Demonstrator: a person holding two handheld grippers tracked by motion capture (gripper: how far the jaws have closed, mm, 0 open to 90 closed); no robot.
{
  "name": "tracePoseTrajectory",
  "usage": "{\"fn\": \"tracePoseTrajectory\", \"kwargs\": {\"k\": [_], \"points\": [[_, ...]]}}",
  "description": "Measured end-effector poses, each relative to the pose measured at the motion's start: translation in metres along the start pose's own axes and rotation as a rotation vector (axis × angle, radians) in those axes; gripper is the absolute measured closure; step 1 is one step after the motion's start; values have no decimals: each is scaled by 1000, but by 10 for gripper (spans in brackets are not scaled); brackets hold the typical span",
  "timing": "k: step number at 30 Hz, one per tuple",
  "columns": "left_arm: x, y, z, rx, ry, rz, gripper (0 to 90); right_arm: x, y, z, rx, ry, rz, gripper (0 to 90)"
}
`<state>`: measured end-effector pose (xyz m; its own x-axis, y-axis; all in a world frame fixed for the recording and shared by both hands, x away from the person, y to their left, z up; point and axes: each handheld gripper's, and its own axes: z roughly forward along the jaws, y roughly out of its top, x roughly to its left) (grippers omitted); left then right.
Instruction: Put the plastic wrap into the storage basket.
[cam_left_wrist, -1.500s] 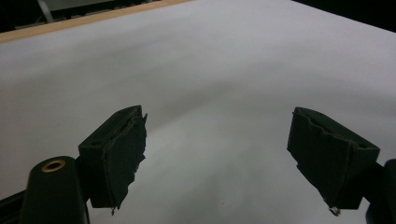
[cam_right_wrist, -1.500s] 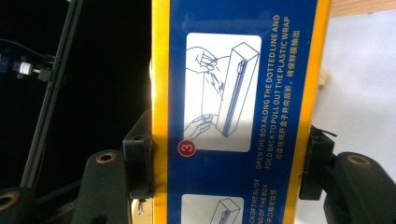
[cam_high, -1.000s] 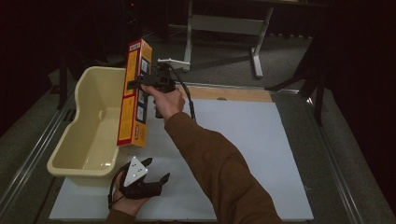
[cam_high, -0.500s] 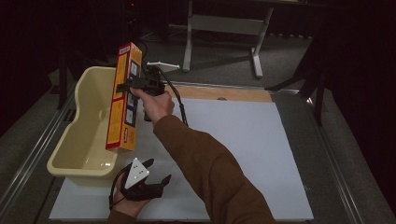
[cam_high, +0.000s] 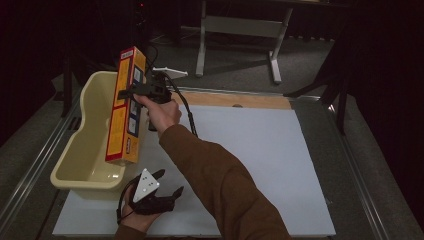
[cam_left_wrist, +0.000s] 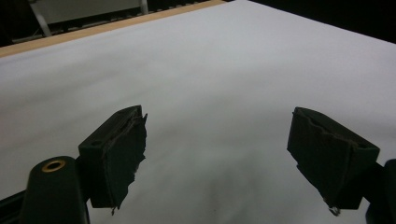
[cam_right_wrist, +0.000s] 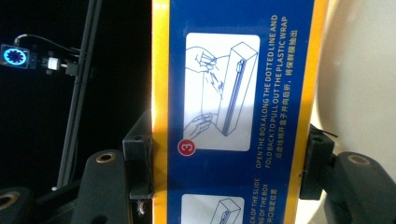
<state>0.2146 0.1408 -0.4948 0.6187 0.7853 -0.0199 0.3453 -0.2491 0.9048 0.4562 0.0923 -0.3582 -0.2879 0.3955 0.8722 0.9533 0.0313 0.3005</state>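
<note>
your right gripper (cam_high: 131, 93) pinches the plastic wrap box (cam_high: 126, 107) above the tub (cam_high: 82, 150); probably lower it in next; left gripper (cam_high: 167, 186) rests spread.

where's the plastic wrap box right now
In the high view the plastic wrap box is at the left, held upright over the cream tub by the right hand-held gripper; its lower end sits near the tub's right rim.

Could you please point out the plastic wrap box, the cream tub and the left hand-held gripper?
plastic wrap box (cam_high: 125, 107), high view, yellow side panel.
cream tub (cam_high: 85, 181), high view, near rim.
left hand-held gripper (cam_high: 169, 183), high view, between its open jaw tips.
</note>
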Motion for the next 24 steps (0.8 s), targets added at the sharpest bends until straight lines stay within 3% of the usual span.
{"fn": "tracePoseTrajectory", "kwargs": {"k": [16, 24], "points": [[3, 1, -3, -12, 4, -3, 191, -4, -8, 32, 51, 6, 9, 388], [5, 2, -6, -23, 5, -11, 191, -7, -12, 44, 48, 1, 26, 388]]}}
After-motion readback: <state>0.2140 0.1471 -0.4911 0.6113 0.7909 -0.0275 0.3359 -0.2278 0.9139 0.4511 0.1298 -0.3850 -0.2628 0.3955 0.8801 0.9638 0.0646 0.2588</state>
